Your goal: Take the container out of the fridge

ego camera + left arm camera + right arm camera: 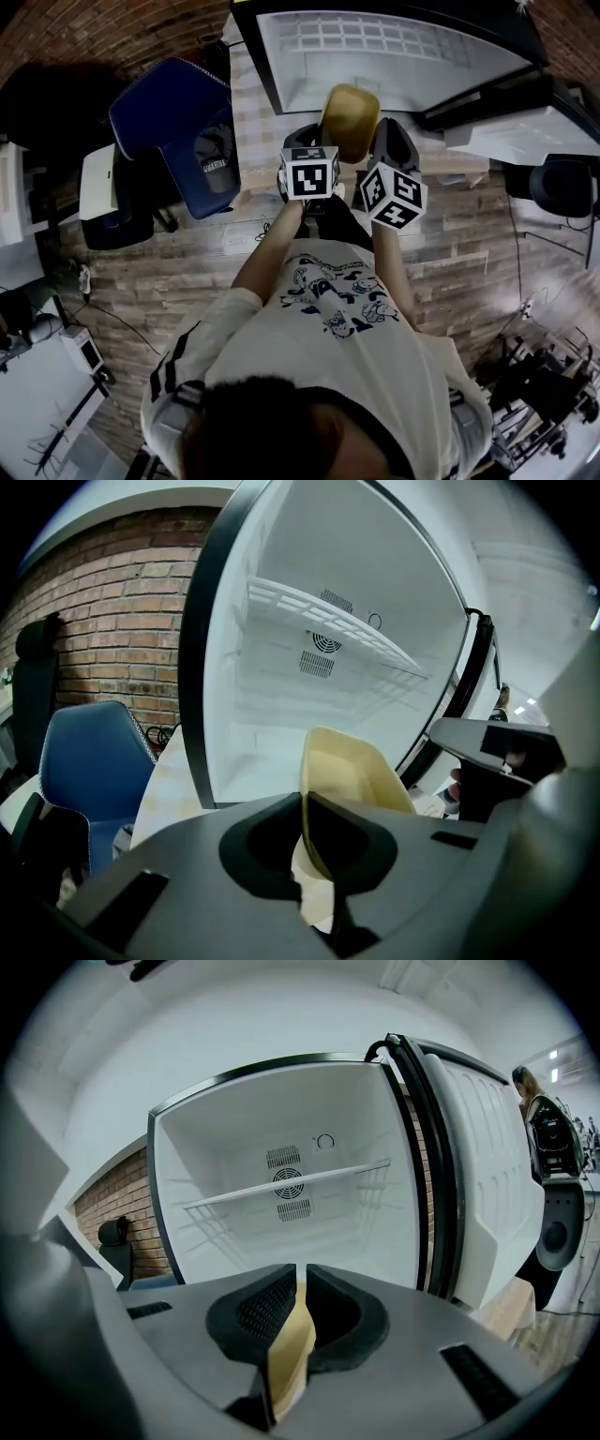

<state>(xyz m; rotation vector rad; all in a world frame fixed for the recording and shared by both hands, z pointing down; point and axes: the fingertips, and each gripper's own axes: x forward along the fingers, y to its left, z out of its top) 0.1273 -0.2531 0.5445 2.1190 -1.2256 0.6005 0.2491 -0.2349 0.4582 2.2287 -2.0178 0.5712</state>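
Observation:
A pale yellow container [351,119] hangs in the air in front of the open fridge [394,52], outside its cavity. My left gripper [315,141] is shut on its left rim, and my right gripper [386,141] is shut on its right rim. In the left gripper view the container [349,771] shows its open inside, its wall pinched between the jaws of my left gripper [305,803]. In the right gripper view only the thin edge of the container [292,1340] shows, clamped in my right gripper [300,1279]. The fridge [291,1194] has one wire shelf and looks bare inside.
A blue chair [183,131] stands to the left of the fridge, before a brick wall [112,621]. The fridge door [487,1176] is swung open to the right. A person [544,1147] stands at the far right. Under me is a wood plank floor [169,272].

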